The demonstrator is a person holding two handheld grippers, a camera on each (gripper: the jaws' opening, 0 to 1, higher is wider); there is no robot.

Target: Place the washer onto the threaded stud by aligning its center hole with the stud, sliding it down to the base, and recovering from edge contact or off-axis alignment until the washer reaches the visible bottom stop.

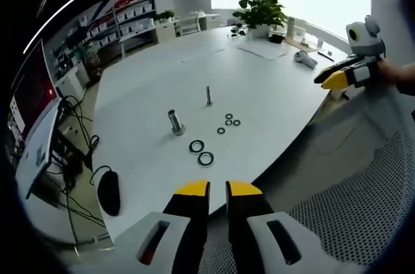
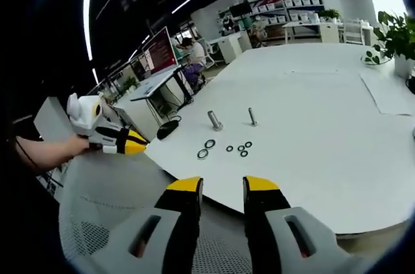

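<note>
With both the left gripper (image 1: 218, 188) and right gripper (image 2: 223, 184) empty, jaws slightly apart, pinch 1 large washer (image 1: 206, 159) by its rim to keep it level over the thick threaded stud (image 1: 176, 122).

The table (image 1: 272, 86) in the middle of the left gripper view looks smooth, white and a little shiny. The thick stud (image 1: 176, 122) and the thin stud (image 1: 209, 95) look like grey metal with a dull shine. The washers (image 1: 201, 152) near them look like dark metal rings. At the bottom, the left gripper (image 1: 218, 190) looks like hard plastic, yellow at the tips, black and white below. At the lower right, the chair back (image 1: 363, 203) is a rough mesh cloth with tiny holes. In the right gripper view, the right gripper (image 2: 223, 186) at the bottom looks like the same plastic.
</note>
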